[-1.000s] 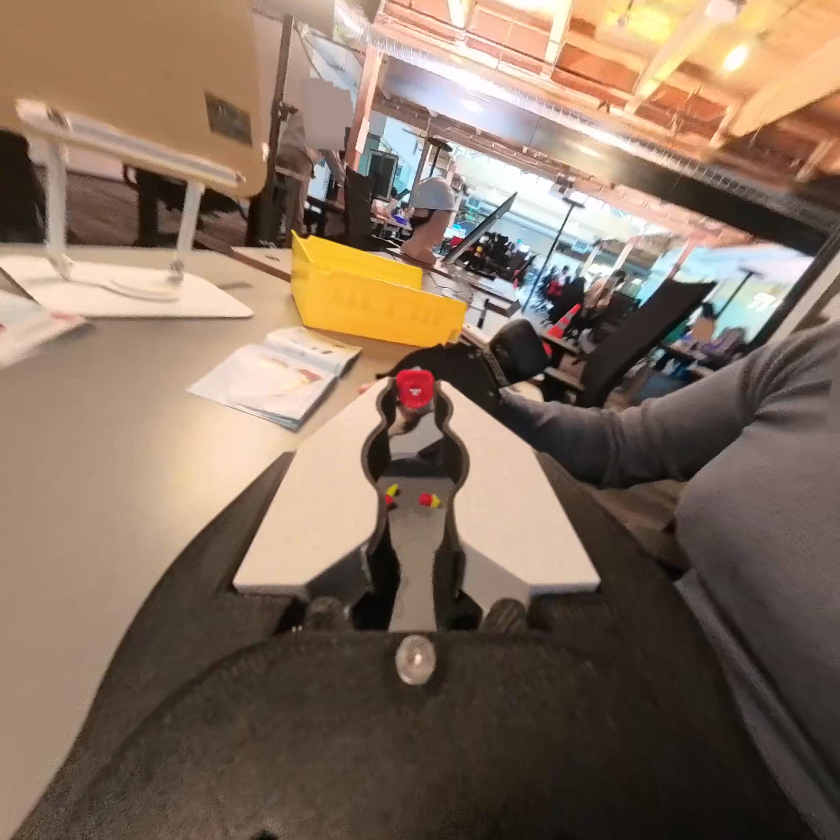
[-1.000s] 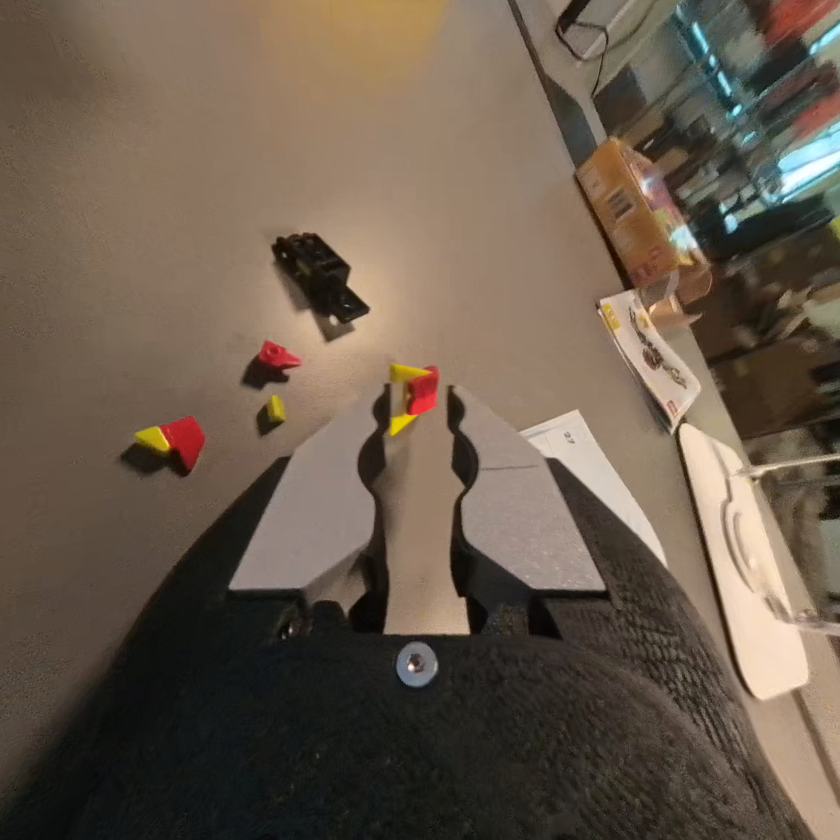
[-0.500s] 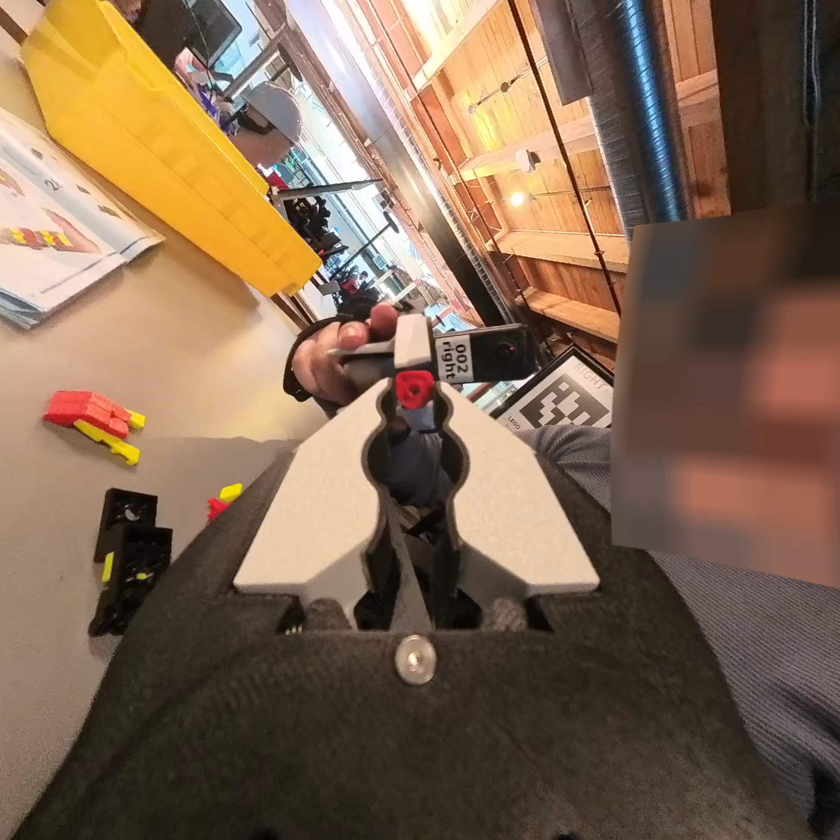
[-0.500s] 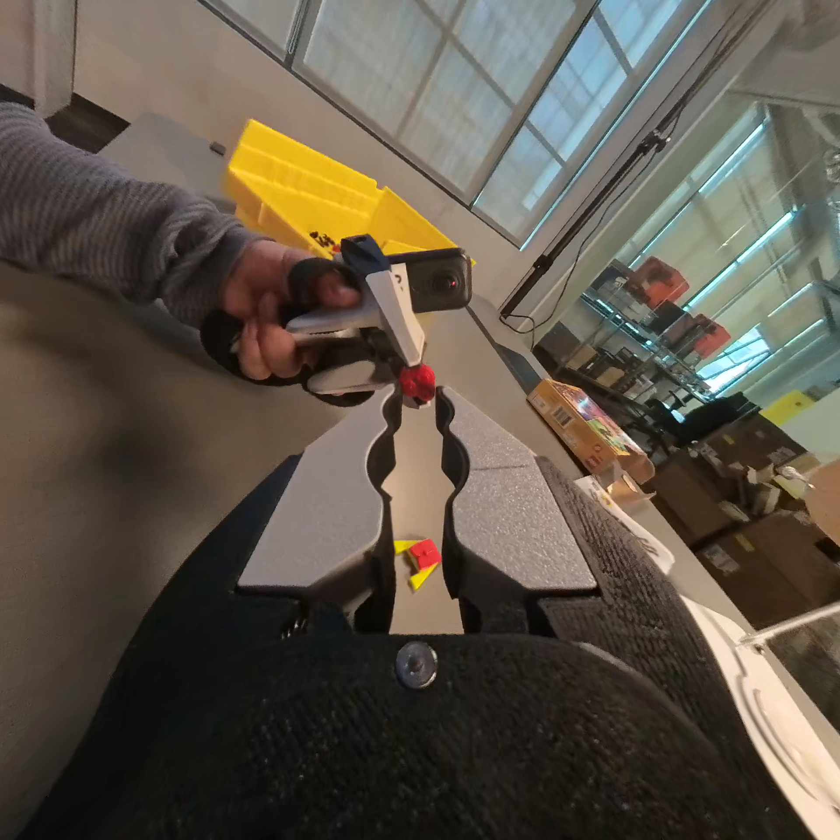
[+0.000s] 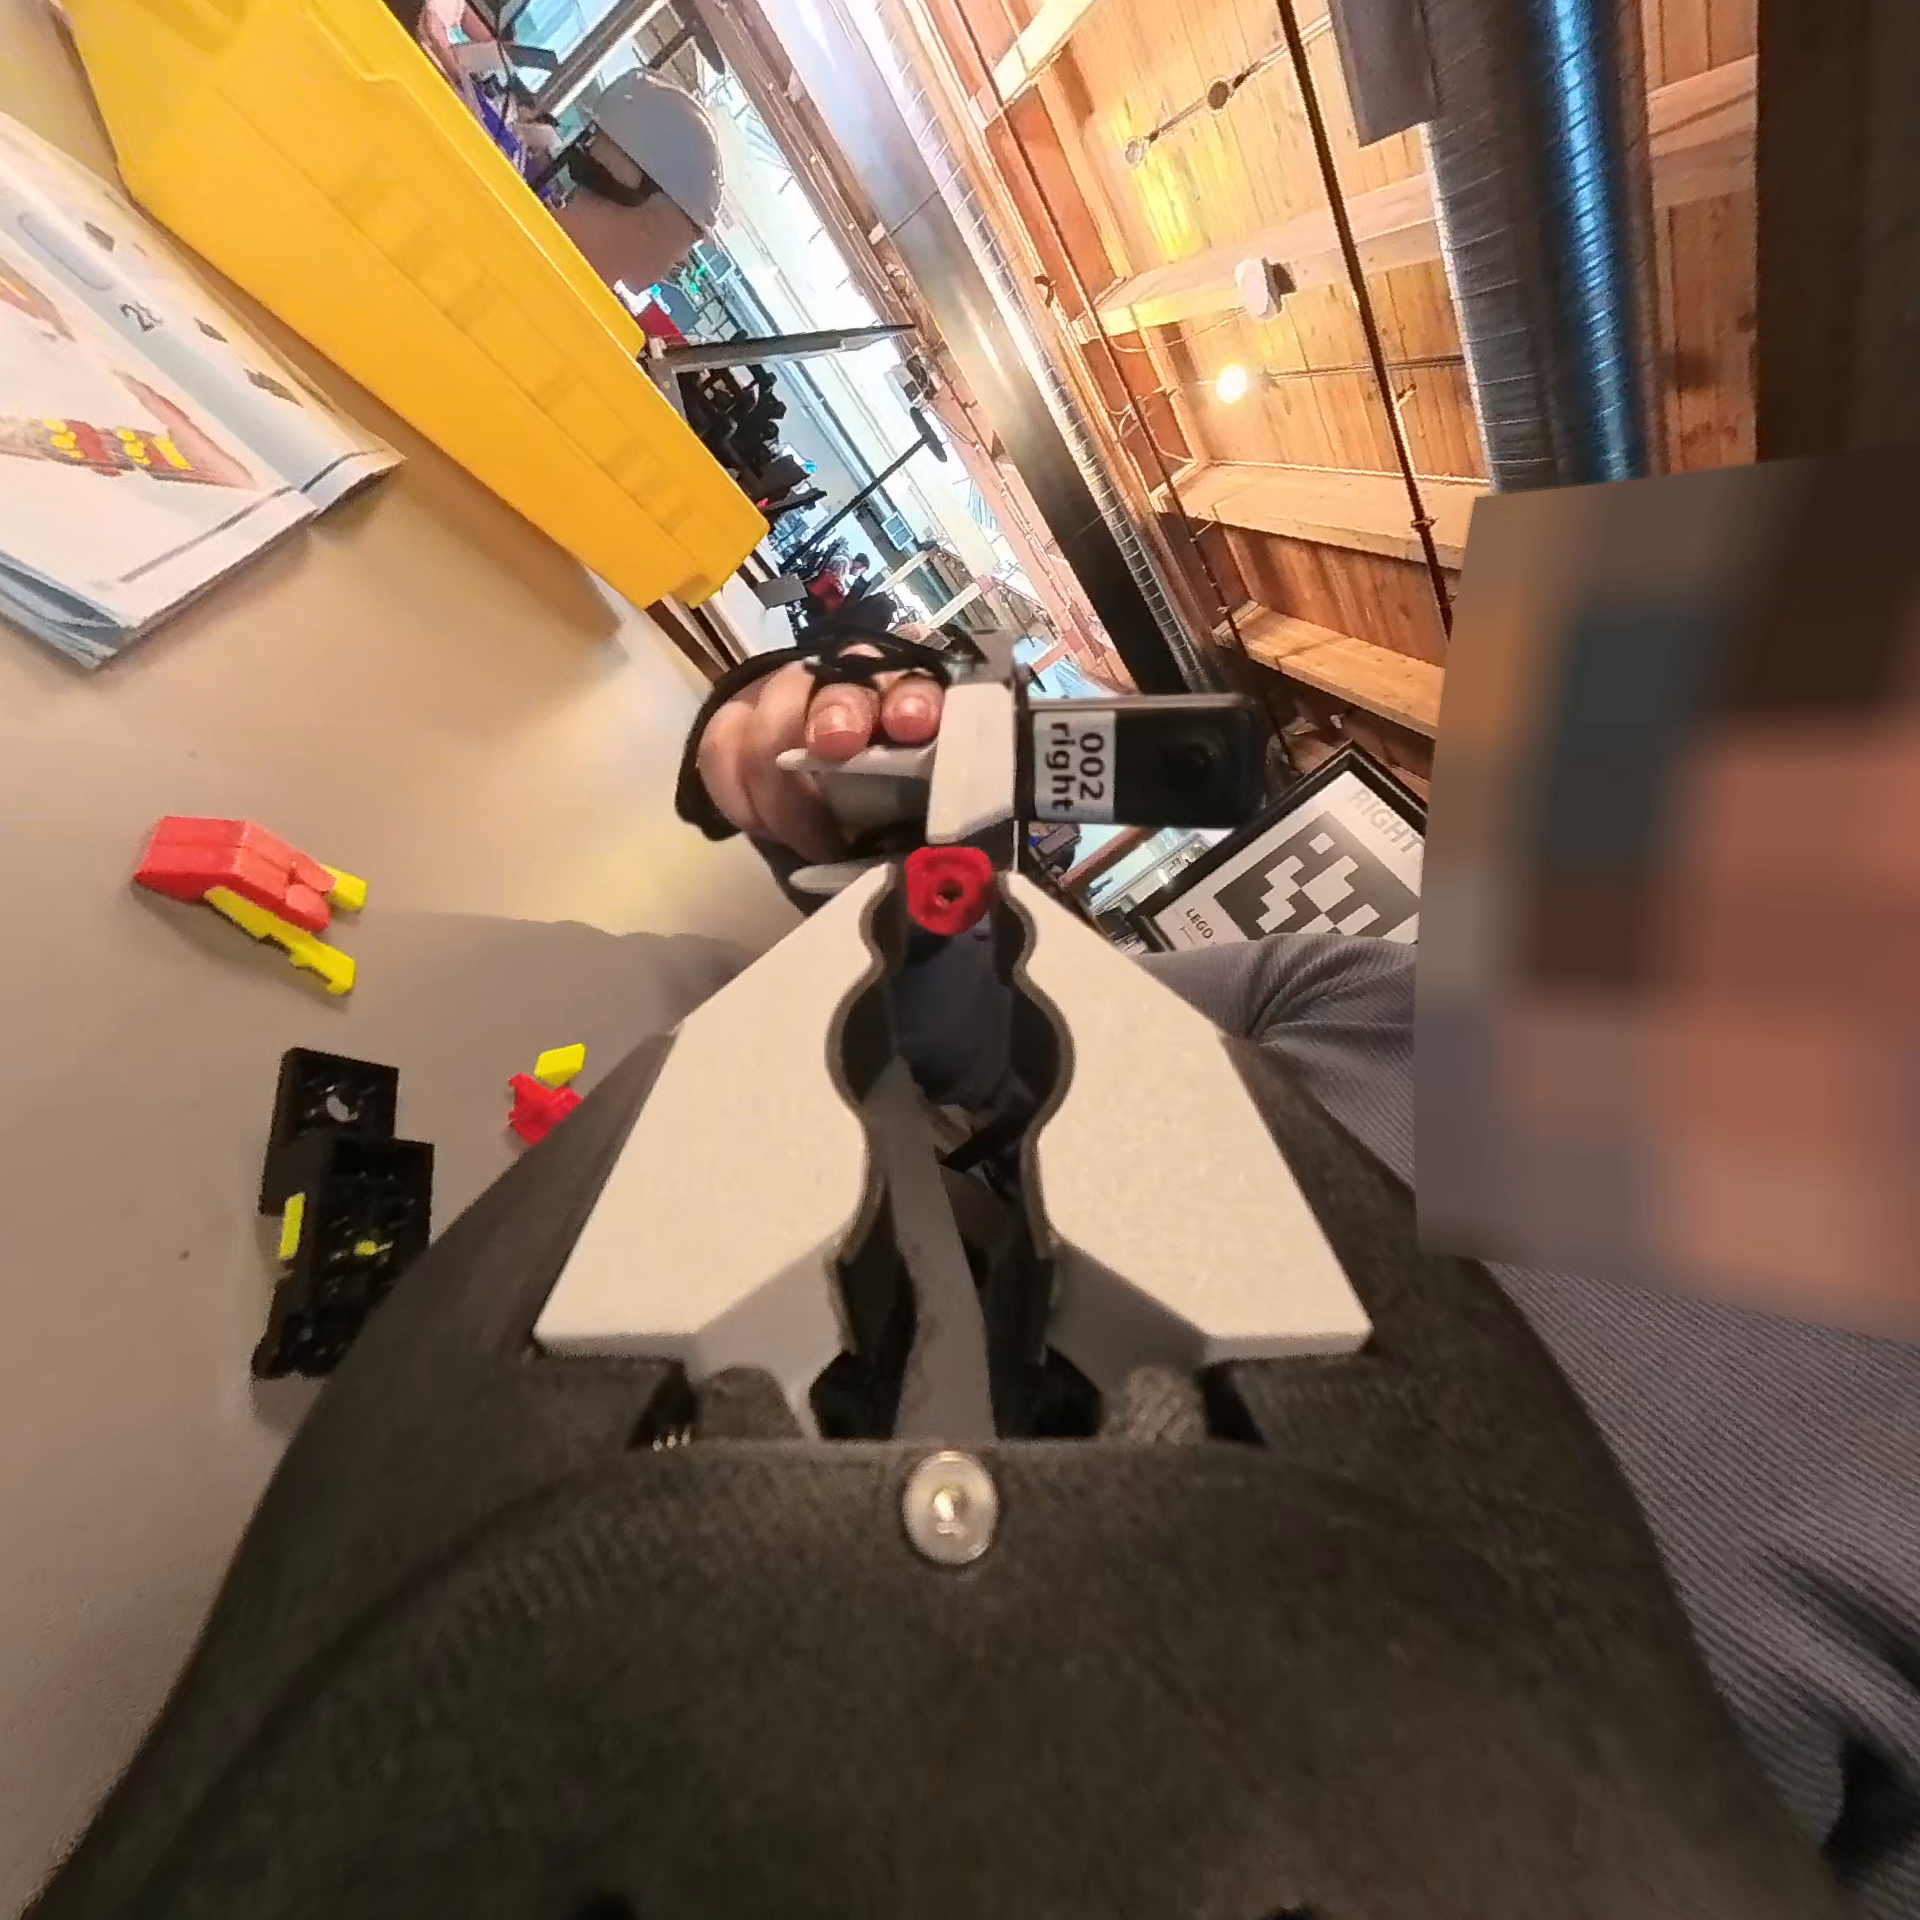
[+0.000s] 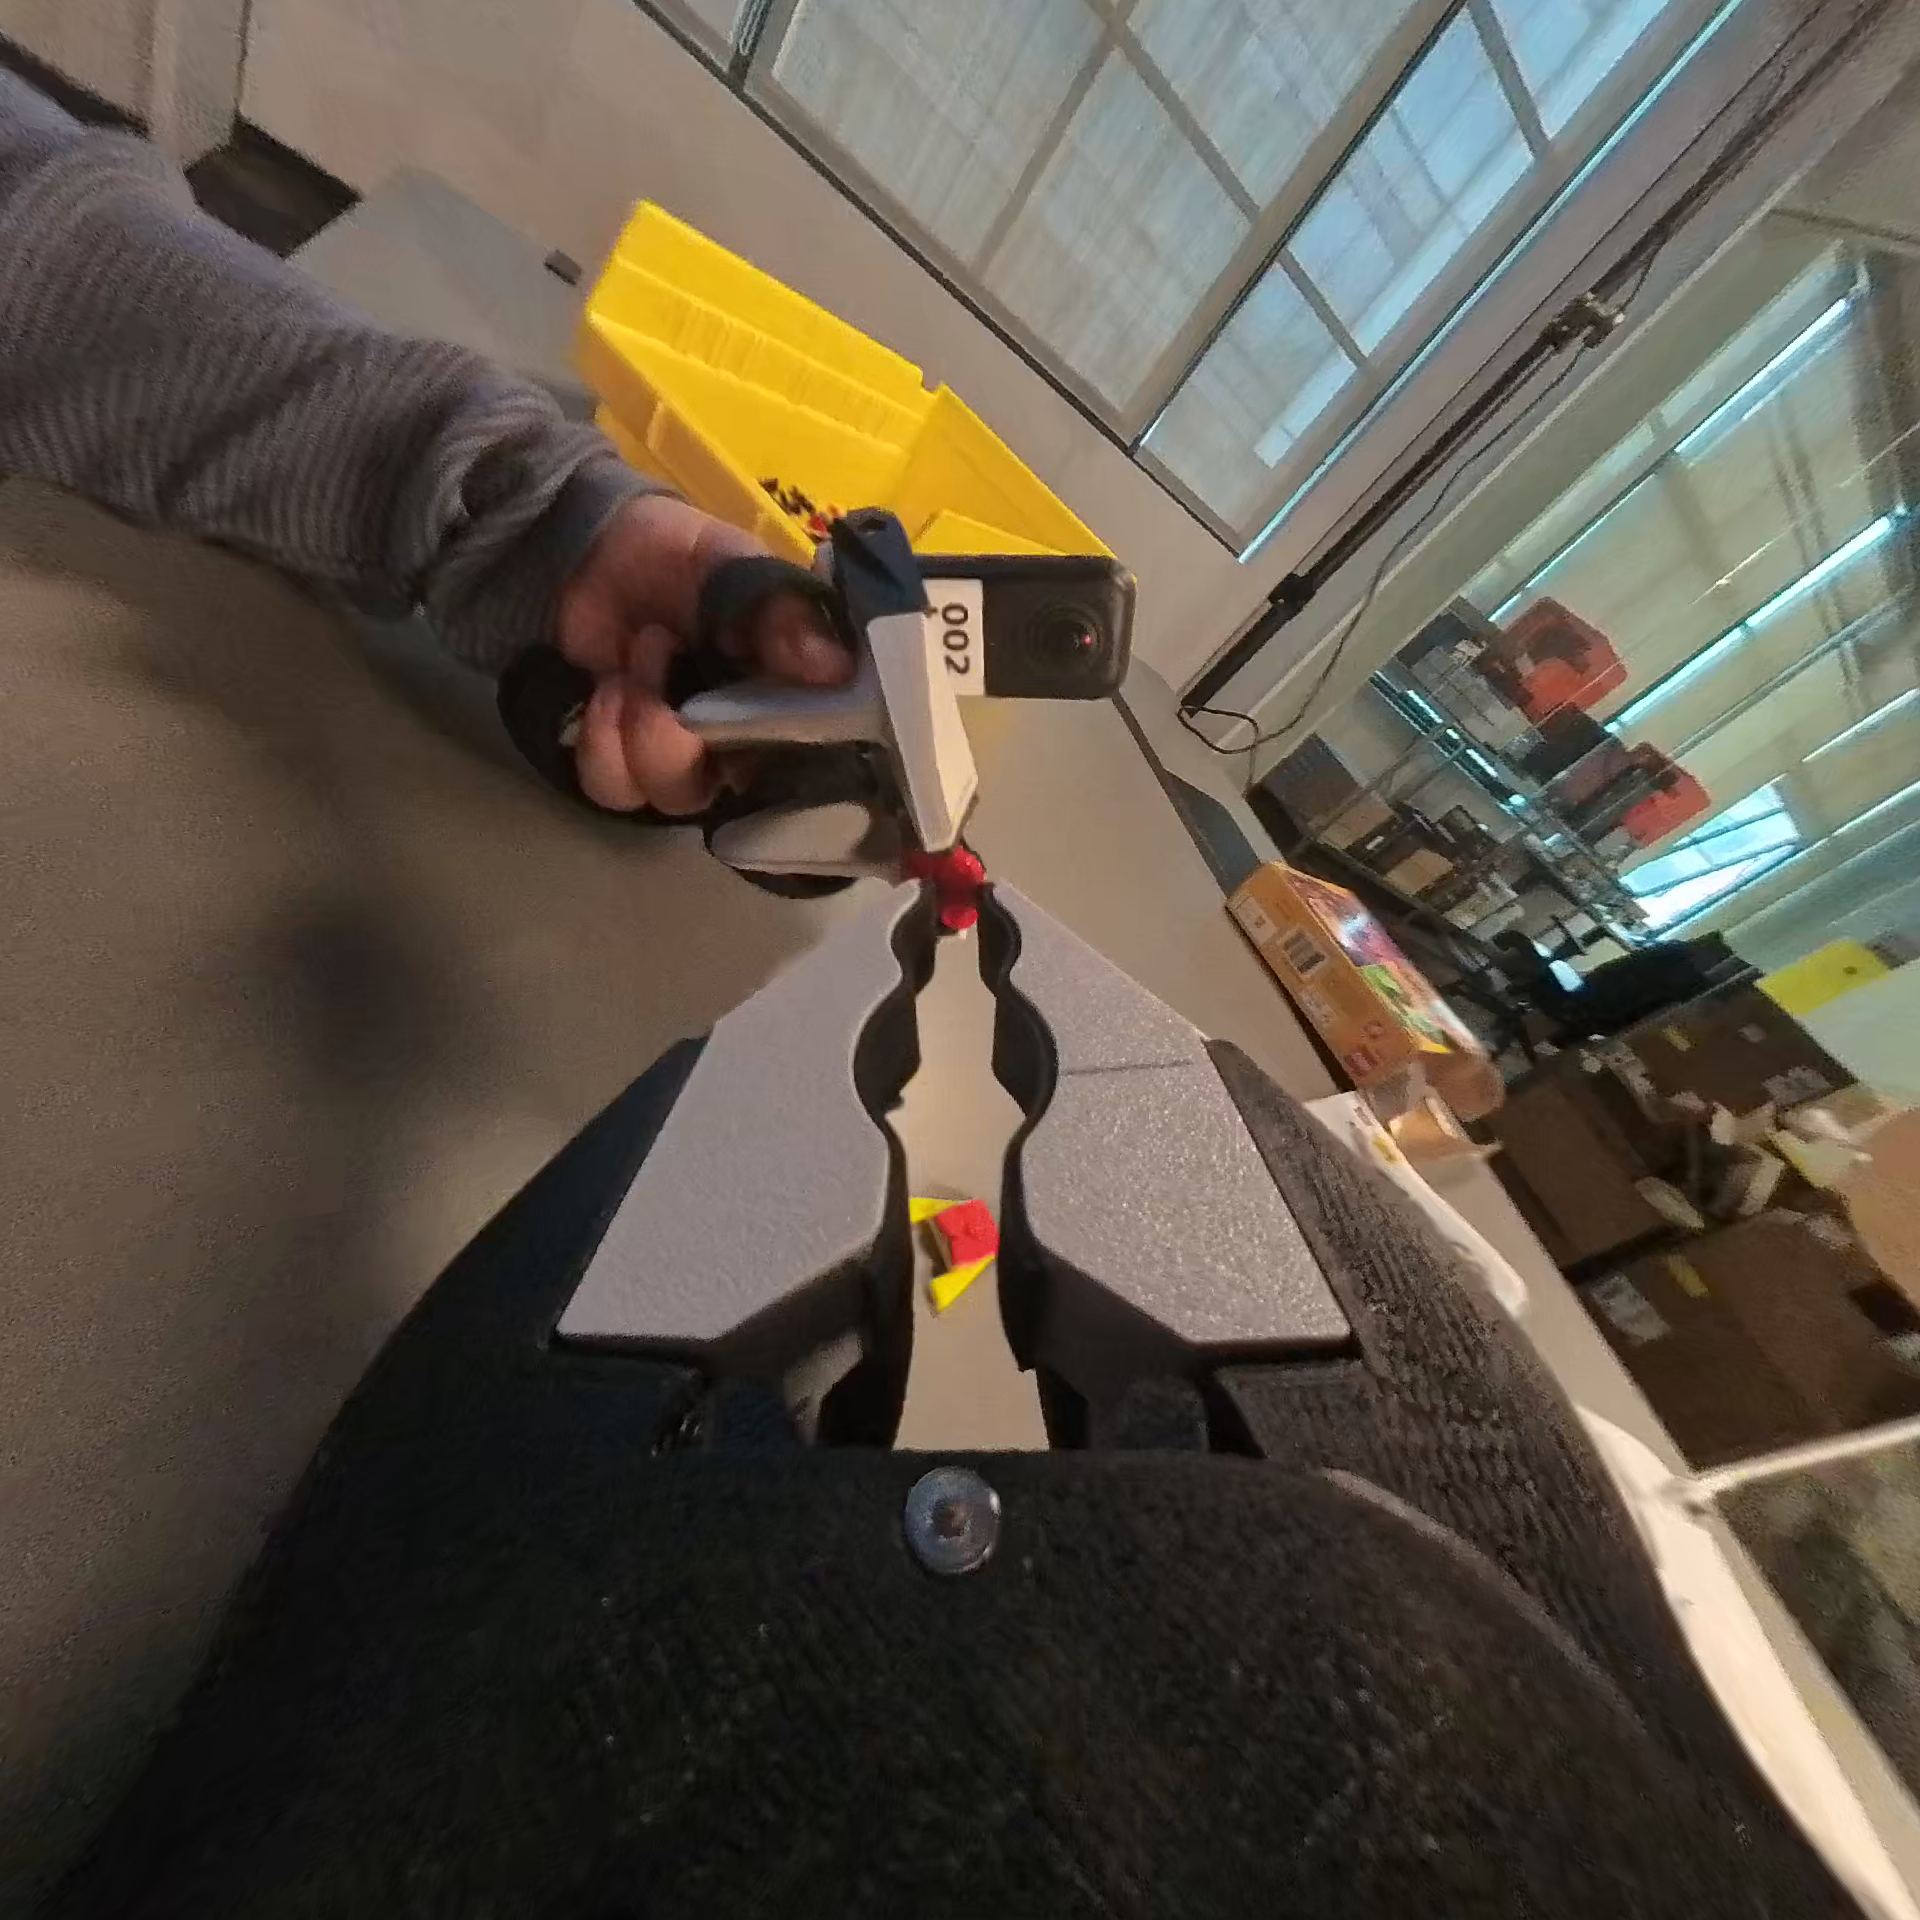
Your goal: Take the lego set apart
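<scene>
My left gripper (image 5: 943,894) is shut on a small red lego piece (image 5: 940,902) and holds it above the table. My right gripper (image 6: 954,909) faces it tip to tip, and its jaws are closed around the same red piece (image 6: 948,883). Each gripper shows in the other's view: the right one (image 5: 966,769) and the left one (image 6: 920,758), each in a person's hand. On the table lie a red and yellow lego part (image 5: 249,894), a black lego block (image 5: 332,1195), a small red and yellow bit (image 5: 545,1091) and another red and yellow piece (image 6: 961,1242).
A yellow bin (image 5: 416,291) stands at the back of the grey table (image 5: 436,748), with an open instruction booklet (image 5: 135,416) beside it. An orange box (image 6: 1340,966) and a white stand base (image 6: 1766,1662) are to the right. A grey sleeve (image 6: 260,395) reaches in from the left. Only a small space, under 4 cm, lies between the two pairs of fingers.
Both grippers rose from the table and turned to face each other. The right one left the red and yellow piece on the table and narrowed its jaws onto the red piece in the left gripper.
</scene>
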A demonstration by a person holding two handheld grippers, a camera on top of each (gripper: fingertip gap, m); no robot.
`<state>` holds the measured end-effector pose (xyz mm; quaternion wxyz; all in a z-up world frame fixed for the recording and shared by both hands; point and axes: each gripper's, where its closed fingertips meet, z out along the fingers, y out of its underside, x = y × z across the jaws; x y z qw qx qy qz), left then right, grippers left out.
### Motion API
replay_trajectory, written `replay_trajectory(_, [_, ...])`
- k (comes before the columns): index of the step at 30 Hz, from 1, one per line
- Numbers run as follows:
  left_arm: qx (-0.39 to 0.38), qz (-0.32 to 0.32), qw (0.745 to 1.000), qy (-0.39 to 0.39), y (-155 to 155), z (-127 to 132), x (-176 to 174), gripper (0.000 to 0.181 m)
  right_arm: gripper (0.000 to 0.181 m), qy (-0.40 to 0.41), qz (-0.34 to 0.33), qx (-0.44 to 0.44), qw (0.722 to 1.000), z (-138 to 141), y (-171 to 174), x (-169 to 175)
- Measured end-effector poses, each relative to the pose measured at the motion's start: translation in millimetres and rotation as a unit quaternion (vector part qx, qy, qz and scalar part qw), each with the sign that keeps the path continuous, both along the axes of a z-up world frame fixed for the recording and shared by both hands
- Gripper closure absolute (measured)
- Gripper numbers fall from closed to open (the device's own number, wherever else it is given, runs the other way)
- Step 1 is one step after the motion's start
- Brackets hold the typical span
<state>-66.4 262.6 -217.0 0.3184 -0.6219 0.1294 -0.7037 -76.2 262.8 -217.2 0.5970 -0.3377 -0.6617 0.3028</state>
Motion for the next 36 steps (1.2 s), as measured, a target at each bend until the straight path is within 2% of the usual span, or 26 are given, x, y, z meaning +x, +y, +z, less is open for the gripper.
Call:
replay_trajectory(3, [0.003,0.013,1.0,0.018,2,-3,-2,0.167,0.177,-0.011,-0.027,0.06,0.998,-3,2,-1])
replay_trajectory(5, [0.029,0.044,0.997,0.05,6,-5,-4,0.168,0.177,-0.022,-0.056,0.097,0.993,-4,6,-1])
replay_trajectory(8, [0.049,0.094,0.991,0.086,13,-8,-12,0.168,0.181,-0.019,-0.071,0.089,0.993,-6,14,1])
replay_trajectory(10, [0.035,0.151,0.987,0.037,22,2,-48,0.169,0.181,-0.007,-0.084,0.057,0.995,-1,29,13])
replay_trajectory(11, [0.039,0.164,0.985,0.039,21,3,-59,0.168,0.181,-0.006,-0.08,0.036,0.996,-2,33,17])
replay_trajectory(13, [0.05,0.154,0.984,0.075,18,-3,-54,0.168,0.181,-0.016,-0.062,0.009,0.998,-11,33,15])
replay_trajectory(16, [0.063,0.125,0.988,0.061,14,2,-35,0.167,0.181,-0.044,-0.057,-0.004,0.997,-27,32,9])
replay_trajectory(18, [0.079,0.129,0.983,0.1,13,0,-31,0.168,0.181,-0.021,-0.058,0.0,0.998,-22,32,8])
replay_trajectory(20, [0.062,0.108,0.989,0.079,10,1,-26,0.168,0.167,0.005,-0.038,0.001,0.999,-12,20,5])
replay_trajectory(23, [0.015,0.056,0.997,0.043,3,-6,-14,0.168,0.171,0.01,-0.021,0.015,1.0,-10,6,-2])
replay_trajectory(26, [0.002,0.012,0.999,0.034,-4,-8,-1,0.168,0.174,0.004,-0.006,0.008,1.0,-12,-1,-5])
replay_trajectory(32, [-0.011,0.004,1.0,0.016,-5,-8,0,0.167,0.176,0.004,-0.009,0.023,1.0,-11,-2,-5])
replay_trajectory(36, [0.004,0.029,0.999,0.029,-1,-9,-3,0.168,0.177,-0.015,-0.064,0.1,0.993,-11,2,-7])
